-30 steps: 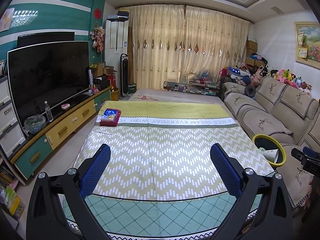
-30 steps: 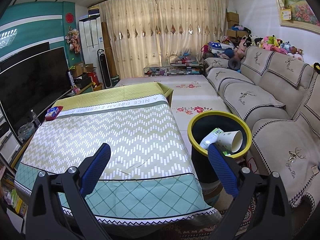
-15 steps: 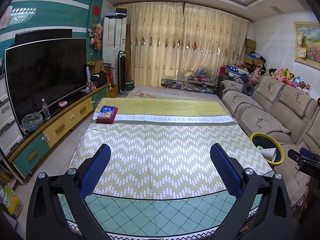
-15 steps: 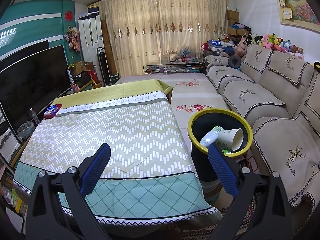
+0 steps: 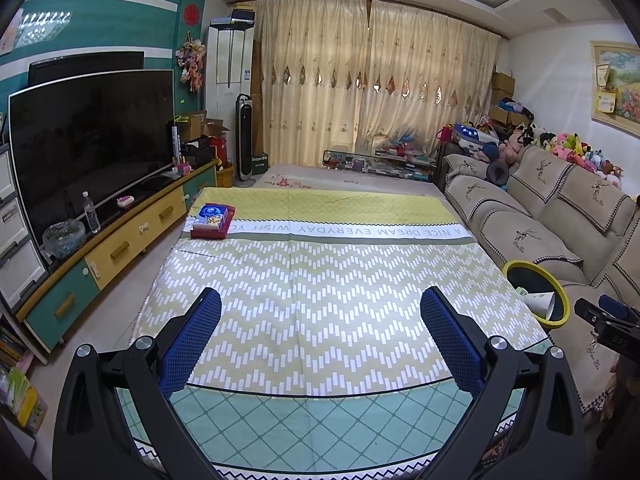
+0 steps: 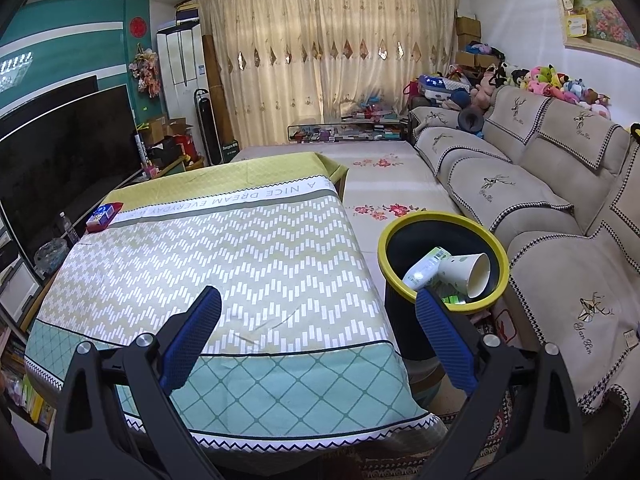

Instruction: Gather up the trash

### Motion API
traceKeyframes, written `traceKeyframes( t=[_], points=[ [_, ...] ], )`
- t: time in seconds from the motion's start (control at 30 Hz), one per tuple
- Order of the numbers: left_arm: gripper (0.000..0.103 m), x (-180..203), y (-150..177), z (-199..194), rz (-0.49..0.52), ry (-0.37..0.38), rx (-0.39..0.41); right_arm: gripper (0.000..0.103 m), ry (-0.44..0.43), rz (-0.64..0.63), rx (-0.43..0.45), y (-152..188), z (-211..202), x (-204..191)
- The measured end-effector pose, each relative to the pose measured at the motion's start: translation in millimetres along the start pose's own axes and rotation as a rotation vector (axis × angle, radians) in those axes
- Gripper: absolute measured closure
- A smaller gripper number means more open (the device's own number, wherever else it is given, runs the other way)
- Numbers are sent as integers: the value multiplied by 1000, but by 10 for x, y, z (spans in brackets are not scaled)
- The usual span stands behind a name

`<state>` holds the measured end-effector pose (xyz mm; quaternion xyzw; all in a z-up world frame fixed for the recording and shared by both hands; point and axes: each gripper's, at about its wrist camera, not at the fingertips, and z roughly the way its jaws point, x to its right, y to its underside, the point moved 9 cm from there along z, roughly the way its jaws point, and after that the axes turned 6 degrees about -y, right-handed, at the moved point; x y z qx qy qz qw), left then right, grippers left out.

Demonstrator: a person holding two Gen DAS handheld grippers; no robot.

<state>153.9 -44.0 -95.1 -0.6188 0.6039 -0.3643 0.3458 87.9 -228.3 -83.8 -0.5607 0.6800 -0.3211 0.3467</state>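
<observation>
Both tongs, left (image 5: 320, 332) and right (image 6: 318, 328), stay spread and empty over the worktop (image 5: 320, 280); only the right view shows inside the bin (image 6: 442, 216): paper cup (image 6: 468, 274), carton (image 6: 424, 268).

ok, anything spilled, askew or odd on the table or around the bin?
Nothing spilled. The paper cup and a carton lie tipped inside the bin, not on the floor. The table holds only a tissue pack at its far corner.

Left tongs (image 5: 320, 336) spread wide, empty, above tablecloth (image 5: 320, 280); bin (image 5: 536, 294) right.
</observation>
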Motion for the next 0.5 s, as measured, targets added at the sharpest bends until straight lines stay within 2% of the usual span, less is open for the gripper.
traceKeyframes(
  t=[0.1, 0.27, 0.37, 0.47, 0.5],
  points=[
    [5, 18, -4, -1, 3, 17, 19, 10, -1, 0, -5, 5, 17, -1],
    [5, 70, 6, 145, 17, 30, -15, 10, -11, -16, -22, -28, 150, -38],
    [5, 24, 1, 448, 8, 27, -69, 8, -34, -26, -41, -116, 377, -90],
    [5, -128, -33, 930, -17, -20, -116, 7, -57, -45, -88, -207, 764, -180],
    [5, -168, -31, 1064, -17, -34, -131, 7, -57, -45, -88, -207, 764, -180]
  ],
)
